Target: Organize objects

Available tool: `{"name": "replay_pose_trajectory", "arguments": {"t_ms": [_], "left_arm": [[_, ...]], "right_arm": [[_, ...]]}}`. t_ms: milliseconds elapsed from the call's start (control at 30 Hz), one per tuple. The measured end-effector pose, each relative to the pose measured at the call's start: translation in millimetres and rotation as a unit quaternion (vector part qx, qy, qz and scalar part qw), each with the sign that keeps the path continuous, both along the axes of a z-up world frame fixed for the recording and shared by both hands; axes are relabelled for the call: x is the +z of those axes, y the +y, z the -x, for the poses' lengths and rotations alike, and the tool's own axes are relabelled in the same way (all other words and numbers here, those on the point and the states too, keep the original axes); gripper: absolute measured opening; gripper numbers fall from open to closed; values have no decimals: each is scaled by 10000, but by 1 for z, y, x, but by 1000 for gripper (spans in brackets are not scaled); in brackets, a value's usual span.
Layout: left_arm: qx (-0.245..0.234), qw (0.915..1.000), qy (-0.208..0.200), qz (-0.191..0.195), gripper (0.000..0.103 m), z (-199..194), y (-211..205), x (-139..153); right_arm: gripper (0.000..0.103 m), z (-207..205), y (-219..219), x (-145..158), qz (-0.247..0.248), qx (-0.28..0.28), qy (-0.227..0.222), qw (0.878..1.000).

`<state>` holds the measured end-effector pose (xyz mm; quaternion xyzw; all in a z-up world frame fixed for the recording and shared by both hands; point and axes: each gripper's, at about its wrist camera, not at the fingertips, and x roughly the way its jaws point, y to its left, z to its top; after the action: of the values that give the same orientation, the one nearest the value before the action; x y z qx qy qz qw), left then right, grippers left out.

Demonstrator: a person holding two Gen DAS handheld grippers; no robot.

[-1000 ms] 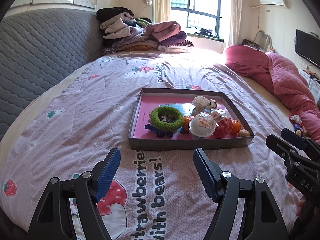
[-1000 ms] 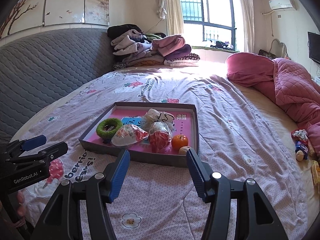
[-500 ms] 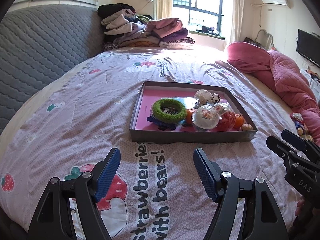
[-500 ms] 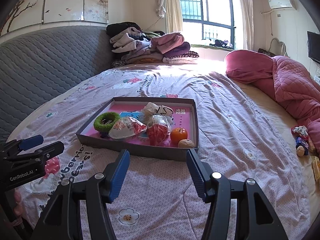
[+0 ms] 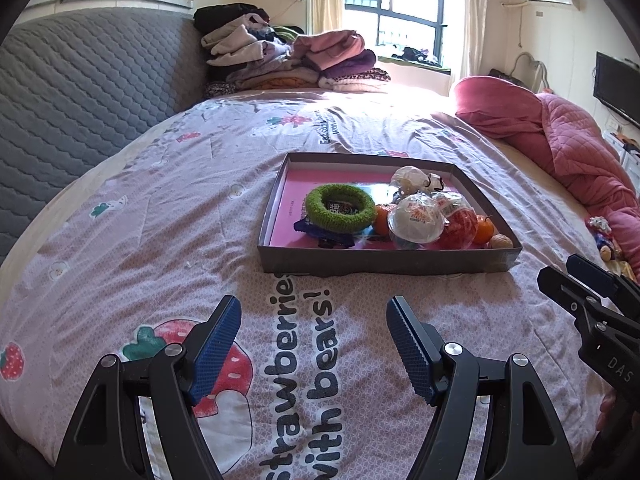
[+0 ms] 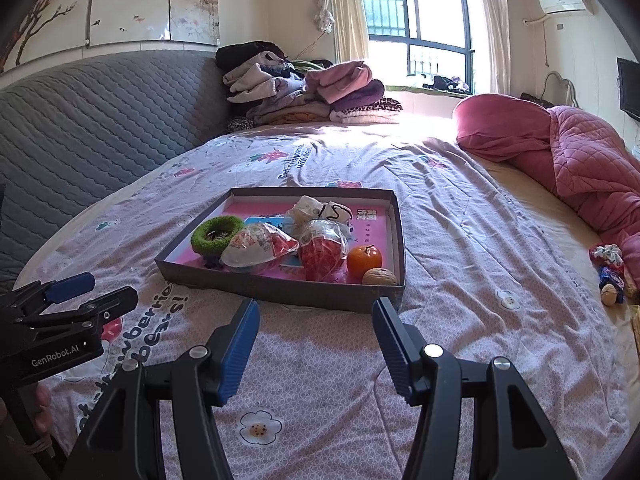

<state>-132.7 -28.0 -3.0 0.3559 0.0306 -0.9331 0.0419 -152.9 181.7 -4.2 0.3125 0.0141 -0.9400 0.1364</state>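
Note:
A shallow grey box [image 5: 384,266] [image 6: 280,286] with a pink floor lies on the bed. Inside it are a green fuzzy ring [image 5: 340,210] [image 6: 216,234], a clear wrapped ball [image 5: 416,220] [image 6: 258,246], a red wrapped ball [image 5: 460,228] [image 6: 322,254], an orange [image 5: 484,229] [image 6: 364,260], a walnut [image 5: 500,242] [image 6: 379,277] and a white toy [image 5: 412,178] [image 6: 324,210]. My left gripper [image 5: 314,312] hovers open over the sheet, short of the box. My right gripper [image 6: 316,312] is open too, just before the box's near wall, nothing between its fingers.
A pink quilt [image 5: 560,140] [image 6: 580,160] is bunched at the right. Folded clothes [image 5: 288,60] [image 6: 304,88] are stacked at the head by the grey padded headboard [image 5: 80,92]. Small loose toys [image 6: 610,276] [image 5: 604,236] lie at the bed's right edge.
Both views have drifted slightly back and up, so the box sits a little farther from the fingers. Both grippers stay open and the box's contents have not moved.

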Motion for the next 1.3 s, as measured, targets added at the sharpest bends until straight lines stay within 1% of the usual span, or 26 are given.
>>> {"name": "replay_pose_trajectory", "arguments": {"t_ms": [433,533,800,967,1300], "left_arm": [[18,10000,-49,75,76,0,0,-15],[-11,9999,-56,93,76,1,1,-18],[-41,9999,-102,75,76,2,3,-24],[-44,9998,-160,86,76,5,2,-28],[-68,9998,-177,66,76,4,3,-31]], "right_arm": [[58,-2,10,-22,96,-85,24,9999],[59,-2,10,-28,49,-93,1,9999],[59,0,12,-35,-20,-123,-1,9999],[59,3,13,-38,90,-115,-116,9998],[59,3,14,-41,66,-140,-166,9997]]}}
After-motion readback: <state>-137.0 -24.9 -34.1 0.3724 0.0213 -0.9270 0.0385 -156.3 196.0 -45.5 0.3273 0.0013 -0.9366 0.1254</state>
